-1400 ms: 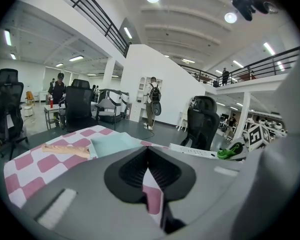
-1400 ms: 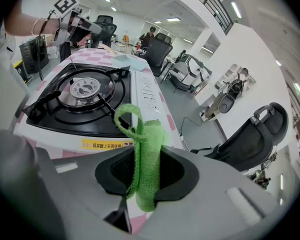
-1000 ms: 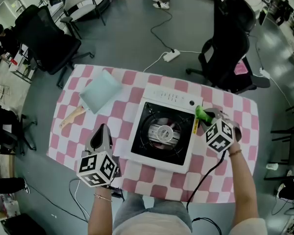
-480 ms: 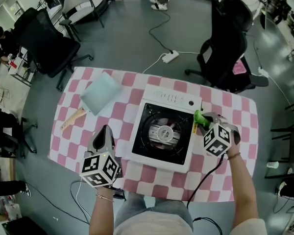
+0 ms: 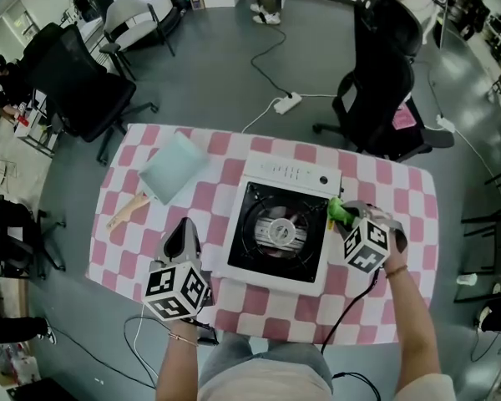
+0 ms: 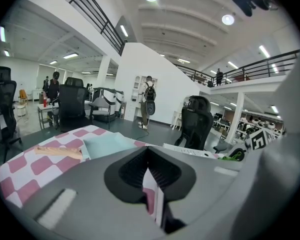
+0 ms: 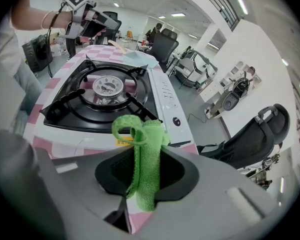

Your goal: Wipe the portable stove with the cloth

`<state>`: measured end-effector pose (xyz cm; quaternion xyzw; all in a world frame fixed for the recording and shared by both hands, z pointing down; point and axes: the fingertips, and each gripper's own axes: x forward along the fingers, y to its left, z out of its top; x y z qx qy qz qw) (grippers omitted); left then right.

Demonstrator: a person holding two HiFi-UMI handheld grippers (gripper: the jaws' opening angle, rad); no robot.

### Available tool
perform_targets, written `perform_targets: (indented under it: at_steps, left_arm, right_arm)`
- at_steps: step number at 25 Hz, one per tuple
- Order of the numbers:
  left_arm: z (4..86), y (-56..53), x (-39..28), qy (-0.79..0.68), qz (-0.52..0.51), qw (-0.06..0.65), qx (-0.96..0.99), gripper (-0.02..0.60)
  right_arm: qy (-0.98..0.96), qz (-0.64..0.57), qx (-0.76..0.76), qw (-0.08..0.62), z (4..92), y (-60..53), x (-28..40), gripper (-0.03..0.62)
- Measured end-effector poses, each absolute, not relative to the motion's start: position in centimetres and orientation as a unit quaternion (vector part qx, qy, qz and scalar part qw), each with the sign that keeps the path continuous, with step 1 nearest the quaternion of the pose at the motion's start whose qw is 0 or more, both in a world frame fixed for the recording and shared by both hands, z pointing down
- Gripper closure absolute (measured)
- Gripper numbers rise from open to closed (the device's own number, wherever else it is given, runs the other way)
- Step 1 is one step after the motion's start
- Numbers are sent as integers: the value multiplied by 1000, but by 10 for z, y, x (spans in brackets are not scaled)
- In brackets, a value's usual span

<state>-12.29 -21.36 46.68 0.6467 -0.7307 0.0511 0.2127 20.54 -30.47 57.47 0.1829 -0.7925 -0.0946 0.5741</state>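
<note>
The stove (image 5: 292, 174) sat in the middle of the pink-and-white checked surface (image 5: 405, 192), turned slightly askew. Its white strip with the knob lay toward the far edge and its black burner well faced up. The right tongs (image 7: 144, 183) were clamped on the green cloth (image 7: 146, 151), which was folded into a narrow strip. The strip's long axis ran along the jaws, and its looped end stuck out past the tips toward the stove's right side. In the head view the cloth lay just beside that side, near the stove's far right corner; whether it touched the stove could not be made out. The left tongs (image 5: 183, 234) hovered over the near left part of the surface, just beside the stove's left side. They pointed toward the far edge, their jaws closed tip to tip with nothing between them. Near the far left corner lay a pale blue-green sheet (image 5: 172, 167) with a wooden stick (image 5: 126, 212) beside it.
</note>
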Motion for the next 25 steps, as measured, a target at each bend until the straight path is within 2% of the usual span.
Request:
perform_targets:
  at_steps: [25]
  left_arm:
    - [451, -211, -126, -715, 46, 204, 667, 581]
  right_arm:
    - [-785, -81, 171, 590, 577, -259, 205, 500]
